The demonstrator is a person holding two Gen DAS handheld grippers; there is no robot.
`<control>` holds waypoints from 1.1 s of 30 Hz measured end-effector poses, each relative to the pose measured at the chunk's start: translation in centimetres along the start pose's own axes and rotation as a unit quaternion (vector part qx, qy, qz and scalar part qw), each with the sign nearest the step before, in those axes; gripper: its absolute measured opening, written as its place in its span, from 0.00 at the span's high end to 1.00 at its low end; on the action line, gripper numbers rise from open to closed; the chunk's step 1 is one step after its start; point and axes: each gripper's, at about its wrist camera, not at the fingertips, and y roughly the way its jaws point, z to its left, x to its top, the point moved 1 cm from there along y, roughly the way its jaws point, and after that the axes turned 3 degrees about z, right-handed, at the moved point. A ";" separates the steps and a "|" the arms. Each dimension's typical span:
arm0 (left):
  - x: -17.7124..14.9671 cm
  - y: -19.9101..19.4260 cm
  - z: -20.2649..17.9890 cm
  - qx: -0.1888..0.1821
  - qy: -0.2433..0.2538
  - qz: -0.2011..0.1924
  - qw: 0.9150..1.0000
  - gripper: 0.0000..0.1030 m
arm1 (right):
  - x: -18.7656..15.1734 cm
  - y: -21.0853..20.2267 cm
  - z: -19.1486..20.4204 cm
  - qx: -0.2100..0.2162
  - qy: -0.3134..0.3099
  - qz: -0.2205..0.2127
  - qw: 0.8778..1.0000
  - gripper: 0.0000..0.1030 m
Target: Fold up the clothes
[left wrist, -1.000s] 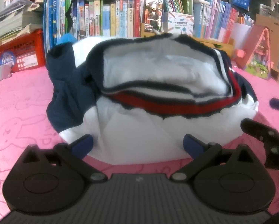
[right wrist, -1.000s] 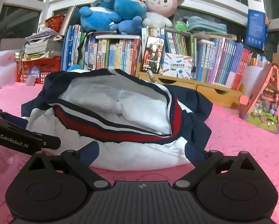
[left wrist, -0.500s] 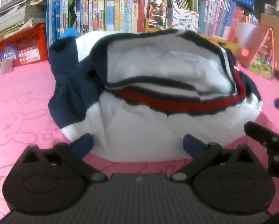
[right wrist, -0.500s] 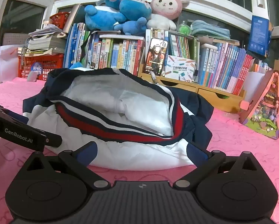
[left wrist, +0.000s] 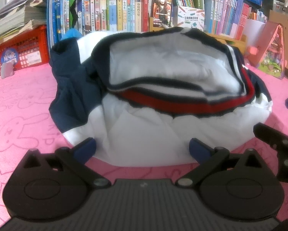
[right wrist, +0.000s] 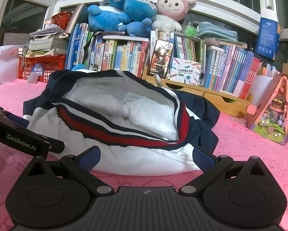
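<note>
A navy and white jacket [left wrist: 153,104] with a red stripe lies bunched in a mound on the pink cloth, its white lining showing on top. It also shows in the right wrist view [right wrist: 124,119]. My left gripper [left wrist: 142,148] is open, its blue fingertips [left wrist: 86,148] against the jacket's near white edge. My right gripper [right wrist: 145,156] is open too, with its fingertips [right wrist: 202,156] at the near edge of the jacket. The right gripper shows at the right of the left wrist view [left wrist: 274,146]. The left gripper shows at the left of the right wrist view [right wrist: 20,136].
A pink bunny-print cloth [left wrist: 22,115] covers the table. Behind the jacket stand a row of books [right wrist: 124,57], a red crate [left wrist: 18,53], a wooden drawer shelf [right wrist: 211,94] and a pink triangular toy house [right wrist: 272,113]. Plush toys [right wrist: 140,11] sit on the books.
Both cameras have shifted slightly, and the jacket sits a little lower in the left wrist view. Both grippers stay open at the jacket's near edge.
</note>
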 end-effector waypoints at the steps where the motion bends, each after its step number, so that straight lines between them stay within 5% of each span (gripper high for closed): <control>1: 0.0 0.0 0.0 0.000 0.000 0.000 1.000 0.00 | 0.0 0.0 0.0 0.000 0.000 0.000 1.000 0.00; 5: -0.1 0.1 0.0 0.001 0.000 0.000 1.000 0.00 | 0.0 0.0 -0.2 0.000 0.008 0.000 1.000 0.00; 11: 1.2 -1.6 2.3 -0.019 -0.082 -0.020 0.996 0.00 | 2.8 -0.8 -4.2 0.005 0.064 -0.029 0.998 0.00; 16: 4.8 -1.6 2.8 0.005 -0.067 -0.056 0.996 0.00 | 6.9 3.3 -6.4 -0.016 0.019 -0.024 0.999 0.02; 22: 7.5 2.5 2.7 0.090 -0.035 -0.052 0.994 0.00 | 8.7 12.0 -4.0 -0.031 -0.074 0.033 0.996 0.33; 25: 8.4 4.4 3.4 0.153 -0.024 -0.059 0.986 0.00 | 8.9 13.9 -3.5 -0.082 -0.087 0.029 0.992 0.57; 27: 8.4 4.7 5.0 0.212 -0.030 -0.068 0.975 0.00 | 9.3 13.2 -4.4 -0.121 -0.060 0.001 0.991 0.53; 29: 8.1 4.2 6.7 0.197 -0.048 -0.081 0.976 0.00 | 9.5 11.3 -6.6 -0.128 -0.017 -0.029 0.991 0.43; 33: 7.0 2.8 7.3 0.173 -0.059 -0.096 0.978 0.00 | 8.9 7.1 -8.7 -0.114 0.006 -0.069 0.991 0.41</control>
